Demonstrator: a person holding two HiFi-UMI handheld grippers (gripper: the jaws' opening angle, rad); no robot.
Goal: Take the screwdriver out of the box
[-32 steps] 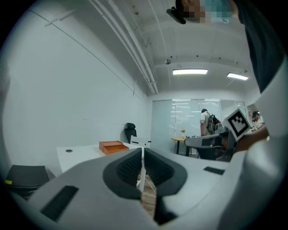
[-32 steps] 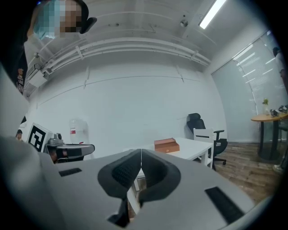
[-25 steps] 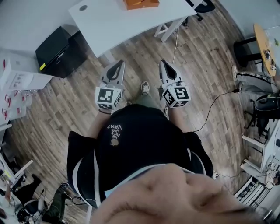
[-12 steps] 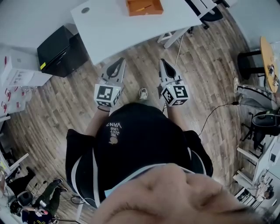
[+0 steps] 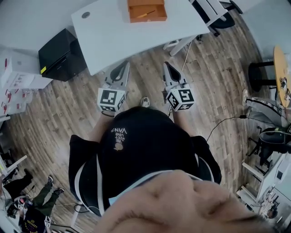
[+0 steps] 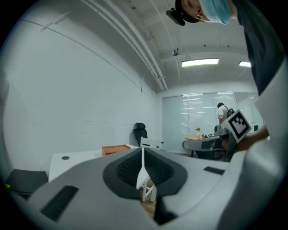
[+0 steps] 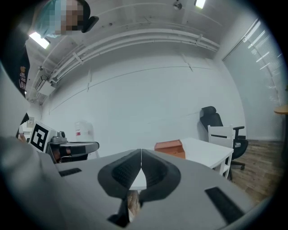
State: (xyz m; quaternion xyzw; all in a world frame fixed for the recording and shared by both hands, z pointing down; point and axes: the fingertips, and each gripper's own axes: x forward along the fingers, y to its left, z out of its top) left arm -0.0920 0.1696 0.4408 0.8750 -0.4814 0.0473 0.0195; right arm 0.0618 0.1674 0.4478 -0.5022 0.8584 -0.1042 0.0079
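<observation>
An orange box stands on the white table ahead of me. A thin yellowish tool, probably the screwdriver, lies inside it. My left gripper and right gripper are held side by side over the wooden floor, short of the table's near edge, both pointing at it. Both are shut with nothing between the pads. The box shows small beyond the closed left gripper, and the box sits just right of the closed right gripper.
A black cabinet stands left of the table and white cartons farther left. A white chair sits at the table's right end. A cable runs across the floor and a round wooden table is at the right.
The table and orange box have slid down toward me in the head view as I walk forward. Both grippers stay shut and side by side, nearer the table edge.
</observation>
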